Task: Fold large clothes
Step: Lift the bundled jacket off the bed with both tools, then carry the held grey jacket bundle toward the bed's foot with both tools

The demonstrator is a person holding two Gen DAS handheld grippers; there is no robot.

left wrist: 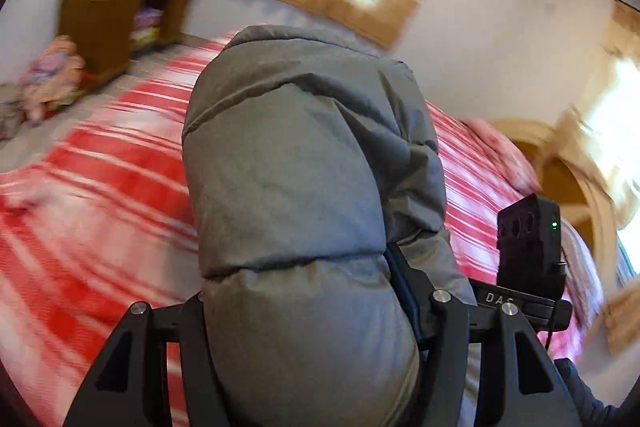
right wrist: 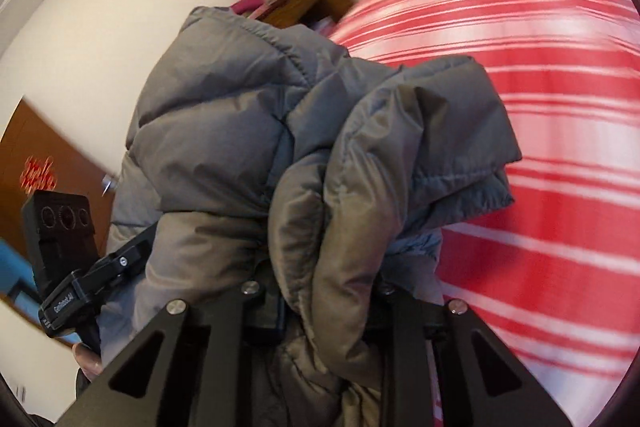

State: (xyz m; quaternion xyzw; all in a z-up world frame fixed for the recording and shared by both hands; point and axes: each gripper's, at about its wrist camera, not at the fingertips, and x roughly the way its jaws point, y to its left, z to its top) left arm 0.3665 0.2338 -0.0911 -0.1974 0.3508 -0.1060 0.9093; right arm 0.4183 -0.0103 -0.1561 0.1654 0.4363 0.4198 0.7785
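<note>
Mid-carry: puffy grey quilted jacket (left wrist: 296, 163) clamped in left claw (left wrist: 320, 307) and right claw (right wrist: 320, 291); next, lowered onto red-striped bed (left wrist: 100, 187) ahead, smoothed.

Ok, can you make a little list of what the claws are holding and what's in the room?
Left claw: shut on the grey puffy jacket
Right claw: shut on the same jacket
Jacket: bunched up, lifted above the bed
Bed cover: red and white stripes
Wooden shelf: colourful folded clothes on top
View: blurry
</note>
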